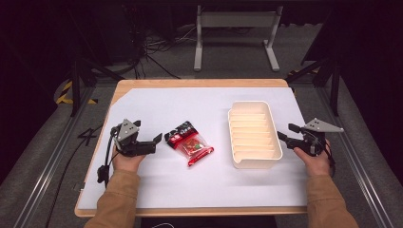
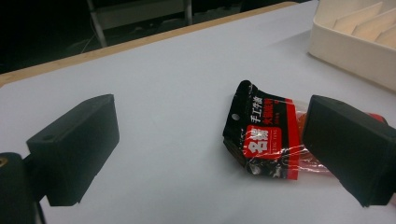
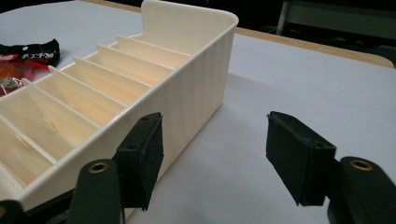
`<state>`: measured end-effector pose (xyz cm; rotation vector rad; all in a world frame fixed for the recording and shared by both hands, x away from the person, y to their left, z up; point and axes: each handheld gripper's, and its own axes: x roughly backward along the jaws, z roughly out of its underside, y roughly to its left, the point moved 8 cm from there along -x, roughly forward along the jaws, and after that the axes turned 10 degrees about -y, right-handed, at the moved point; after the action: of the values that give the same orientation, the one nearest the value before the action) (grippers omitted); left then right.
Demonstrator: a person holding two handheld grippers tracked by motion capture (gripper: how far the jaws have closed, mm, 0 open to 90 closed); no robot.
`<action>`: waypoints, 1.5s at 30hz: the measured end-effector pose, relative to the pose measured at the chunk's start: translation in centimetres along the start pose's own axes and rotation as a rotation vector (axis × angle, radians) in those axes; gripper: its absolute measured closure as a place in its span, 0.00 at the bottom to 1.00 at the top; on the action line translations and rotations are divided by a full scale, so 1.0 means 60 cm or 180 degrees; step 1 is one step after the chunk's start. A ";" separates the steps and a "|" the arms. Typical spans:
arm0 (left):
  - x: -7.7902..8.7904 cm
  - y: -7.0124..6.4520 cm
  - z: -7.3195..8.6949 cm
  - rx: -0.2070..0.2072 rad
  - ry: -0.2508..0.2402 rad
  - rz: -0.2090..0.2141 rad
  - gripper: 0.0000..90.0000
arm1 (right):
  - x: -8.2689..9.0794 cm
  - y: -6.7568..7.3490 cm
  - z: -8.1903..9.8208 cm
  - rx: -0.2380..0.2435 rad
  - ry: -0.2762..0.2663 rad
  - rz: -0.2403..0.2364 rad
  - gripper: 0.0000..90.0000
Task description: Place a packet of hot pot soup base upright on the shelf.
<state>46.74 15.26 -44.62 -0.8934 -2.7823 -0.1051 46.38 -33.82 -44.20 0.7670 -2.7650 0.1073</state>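
Your left gripper (image 1: 151,139) gapes beside the glossy crinkled snack packet (image 1: 189,143); your right gripper (image 1: 285,132) gapes beside the ribbed cream divider tray (image 1: 253,162).

overhead view; two close table-level views

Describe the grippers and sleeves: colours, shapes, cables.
Both grippers, left and right, are black, with two blocky jaws and a grey three-cornered plate on top. A black cable trails from the left one. Brass-coloured screw holes show at the right jaws' bases. Sleeves are tan.
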 end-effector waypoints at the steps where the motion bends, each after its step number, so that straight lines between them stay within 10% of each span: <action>1: 0.000 0.000 -0.001 0.0012 -0.0003 -0.0004 0.05 | 0.000 0.000 -0.001 -0.0018 -0.0008 -0.0023 0.40; 10: -0.027 0.002 -0.016 0.0035 0.0221 -0.0151 0.05 | 0.004 0.002 -0.006 -0.0118 -0.0042 -0.0107 0.38; 26: -0.066 -0.032 -0.051 0.0068 0.0286 0.0167 0.09 | 0.020 0.010 0.002 -0.0201 0.0023 -0.0147 0.40; 30: -0.078 -0.031 -0.051 0.0268 0.0238 0.0163 0.09 | 0.028 0.011 0.002 -0.0238 0.0027 -0.0167 0.42; 45: -0.124 -0.019 0.014 0.0480 0.0854 0.0064 0.11 | 0.051 0.009 0.008 -0.0294 0.0005 -0.0143 0.44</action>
<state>51.83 10.24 -47.13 -0.8050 -2.4956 -0.0100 43.50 -34.94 -43.79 0.8040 -2.7277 -0.0282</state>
